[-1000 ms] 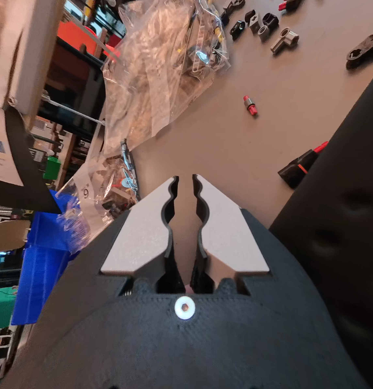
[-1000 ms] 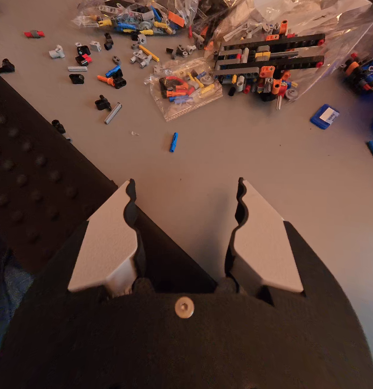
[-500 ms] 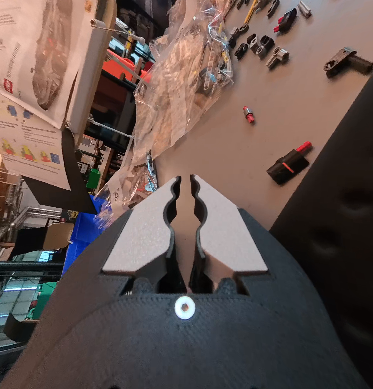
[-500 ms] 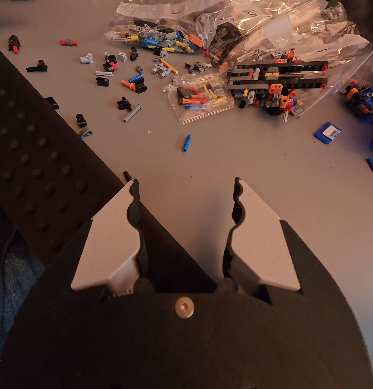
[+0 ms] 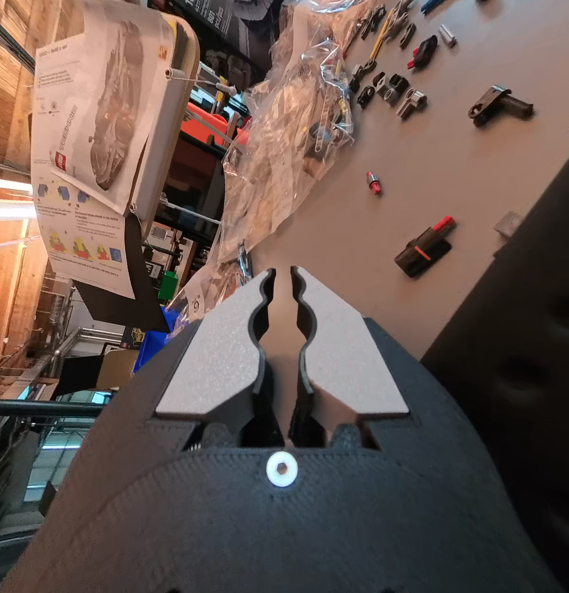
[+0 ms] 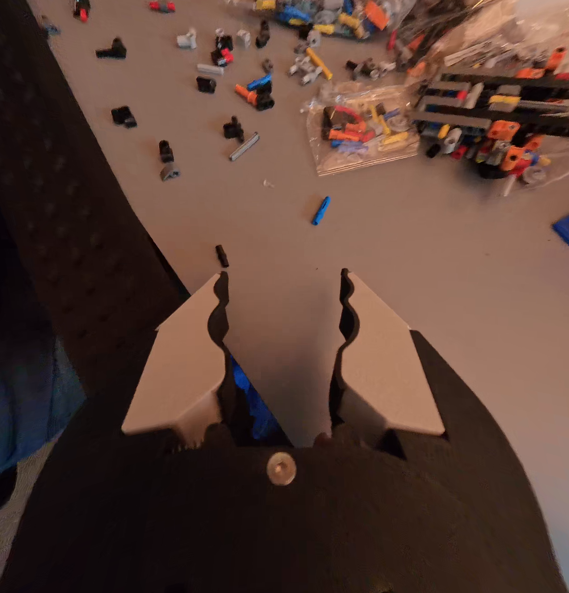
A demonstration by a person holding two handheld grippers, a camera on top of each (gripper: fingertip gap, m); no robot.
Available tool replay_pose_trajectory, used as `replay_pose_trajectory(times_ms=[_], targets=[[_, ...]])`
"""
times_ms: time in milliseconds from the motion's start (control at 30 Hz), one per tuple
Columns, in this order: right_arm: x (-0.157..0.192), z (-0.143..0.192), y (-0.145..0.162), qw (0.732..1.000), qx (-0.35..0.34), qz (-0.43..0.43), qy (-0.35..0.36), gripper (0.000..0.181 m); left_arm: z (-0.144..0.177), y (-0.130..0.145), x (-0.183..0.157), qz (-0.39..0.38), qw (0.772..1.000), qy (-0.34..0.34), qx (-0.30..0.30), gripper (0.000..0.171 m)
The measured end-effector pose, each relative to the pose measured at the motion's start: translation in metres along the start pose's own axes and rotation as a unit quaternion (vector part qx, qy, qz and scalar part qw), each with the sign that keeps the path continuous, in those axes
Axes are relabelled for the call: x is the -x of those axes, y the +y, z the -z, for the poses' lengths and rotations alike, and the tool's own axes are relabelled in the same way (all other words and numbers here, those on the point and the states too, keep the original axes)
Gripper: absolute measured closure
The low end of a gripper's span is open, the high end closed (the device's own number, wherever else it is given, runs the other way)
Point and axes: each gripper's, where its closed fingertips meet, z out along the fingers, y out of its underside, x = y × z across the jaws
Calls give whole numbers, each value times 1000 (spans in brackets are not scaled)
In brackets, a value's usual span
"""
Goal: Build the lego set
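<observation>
The right claw (image 6: 283,272) is spread wide and holds nothing; it hangs over a bare part of the grey table (image 6: 405,288). Just beyond its left fingertip lies a small black pin (image 6: 221,255), close to the edge of a dark studded mat (image 6: 68,192). A little farther lies a blue pin (image 6: 320,210), alone on the table. Behind it is a small clear bag of mixed parts (image 6: 360,131), and to the right of the bag stands the partly built model (image 6: 494,112), made of black beams with orange and yellow pieces. Loose black and grey connectors are scattered far to the left.

The left claw (image 5: 282,272) is almost pressed together, with only a thin gap, and nothing is between its jaws. Ahead on its right lies a black piece with a red pin (image 5: 424,247), then a small red and grey pin (image 5: 373,183). Far behind are crumpled clear bags (image 5: 276,144) and, past the table edge, an instruction booklet on a stand (image 5: 93,128).

I think the risk is with the black pin: it is small and round and lies beside the mat, so a claw that closes a bit off-centre may roll it under the mat edge or flick it away. The right view is also blurred, which suggests quick motion, and this makes a precise grasp harder.
</observation>
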Motion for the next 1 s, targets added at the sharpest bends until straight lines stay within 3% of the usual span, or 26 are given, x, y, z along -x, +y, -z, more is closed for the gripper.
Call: replay_pose_trajectory(times_ms=[167,467,700,800,933,1000], targets=[[10,-14,10,995,65,32,-65,115,-5,7,3,-21,999,-25,23,158],[22,-30,-5,994,39,51,-83,122,-5,10,8,-24,998,-44,28,159],[-11,-61,-32,997,35,33,-65,123,-4,9,9,-26,998,-49,23,160],[-30,-70,-41,998,45,28,-37,118,-4,8,9,-26,998,-49,20,160],[-4,-63,-59,996,13,60,-59,105,-3,8,11,-26,998,-54,18,159],[14,-65,-57,995,21,74,-62,88,-3,8,11,-26,998,-54,19,159]])
